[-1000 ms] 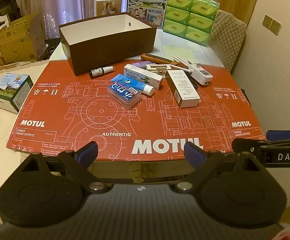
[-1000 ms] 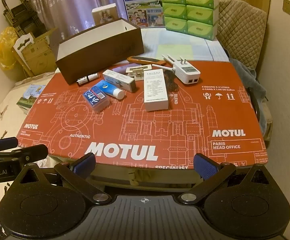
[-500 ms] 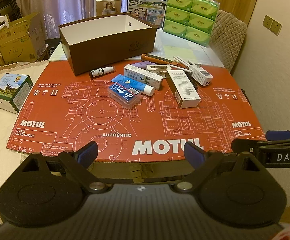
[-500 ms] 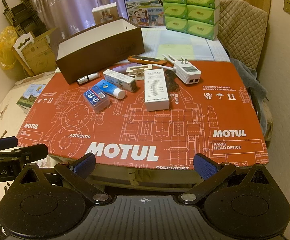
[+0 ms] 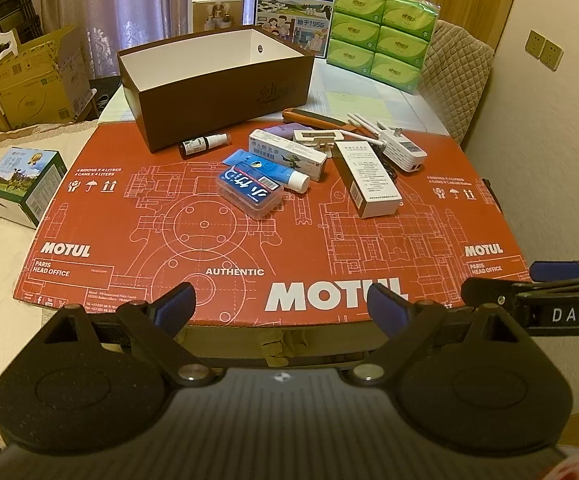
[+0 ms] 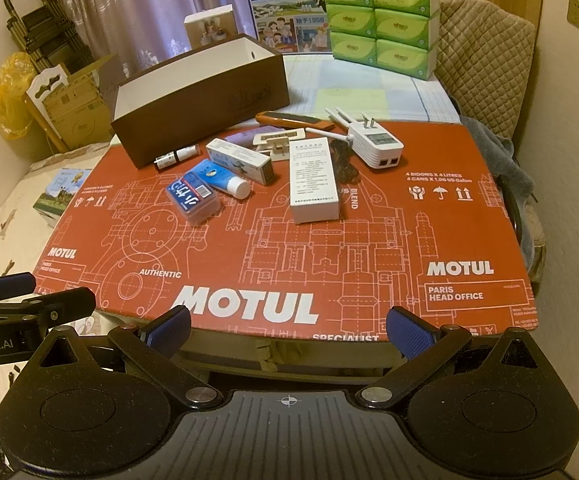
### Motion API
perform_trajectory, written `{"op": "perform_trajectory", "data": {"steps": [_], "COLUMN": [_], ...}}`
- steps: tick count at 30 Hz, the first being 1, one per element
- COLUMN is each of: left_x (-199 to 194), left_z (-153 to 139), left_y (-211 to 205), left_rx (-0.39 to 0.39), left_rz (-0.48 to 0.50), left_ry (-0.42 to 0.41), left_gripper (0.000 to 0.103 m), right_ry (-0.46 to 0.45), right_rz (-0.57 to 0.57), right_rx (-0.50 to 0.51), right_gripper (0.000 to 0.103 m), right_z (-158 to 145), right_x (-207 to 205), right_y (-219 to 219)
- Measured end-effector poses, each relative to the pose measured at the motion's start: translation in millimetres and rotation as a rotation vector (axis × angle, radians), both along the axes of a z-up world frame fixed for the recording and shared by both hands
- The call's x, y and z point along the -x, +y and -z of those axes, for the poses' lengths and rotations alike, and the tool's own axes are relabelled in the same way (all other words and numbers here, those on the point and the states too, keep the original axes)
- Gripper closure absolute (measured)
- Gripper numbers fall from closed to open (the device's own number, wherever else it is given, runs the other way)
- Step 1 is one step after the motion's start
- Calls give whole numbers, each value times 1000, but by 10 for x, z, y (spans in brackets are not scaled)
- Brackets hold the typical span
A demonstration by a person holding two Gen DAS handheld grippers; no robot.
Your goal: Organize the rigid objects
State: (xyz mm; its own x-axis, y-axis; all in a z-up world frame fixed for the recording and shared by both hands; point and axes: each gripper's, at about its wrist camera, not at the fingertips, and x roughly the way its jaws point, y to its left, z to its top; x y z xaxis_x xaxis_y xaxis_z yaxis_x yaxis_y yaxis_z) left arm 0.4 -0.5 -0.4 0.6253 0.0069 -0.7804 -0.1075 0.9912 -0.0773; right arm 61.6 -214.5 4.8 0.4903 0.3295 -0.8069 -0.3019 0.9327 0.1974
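Note:
An open brown box (image 5: 225, 92) with a white inside stands at the back of the red Motul cardboard sheet (image 5: 249, 248). In front of it lie a small dark bottle (image 5: 205, 145), a blue plastic case (image 5: 248, 191), a blue tube (image 5: 267, 168), a white and green carton (image 5: 287, 153), a tall white carton (image 5: 371, 174), a white plug adapter (image 5: 403, 152) and an orange tool (image 5: 313, 118). My left gripper (image 5: 281, 307) is open and empty at the sheet's near edge. My right gripper (image 6: 287, 326) is open and empty there too, to the right of the left one.
A milk carton box (image 5: 295, 6) and a green tissue pack (image 5: 383, 24) stand on the table behind the brown box. A small printed box (image 5: 23, 184) sits left of the sheet. A padded chair (image 6: 485, 60) stands at the right, cardboard boxes (image 5: 37, 80) at the left.

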Motion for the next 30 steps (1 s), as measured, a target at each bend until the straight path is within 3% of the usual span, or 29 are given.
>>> {"op": "perform_trajectory", "data": {"steps": [30], "left_x": [-63], "left_z": [12], "left_y": [55], "left_rx": [-2], "left_rz": [0], "left_ry": [0], "left_gripper": [12], "right_ry": [0], "right_rz": [-3], "right_rx": [0], "right_gripper": [2], "right_z": [2], "right_x": [-24], "right_y": [26]}}
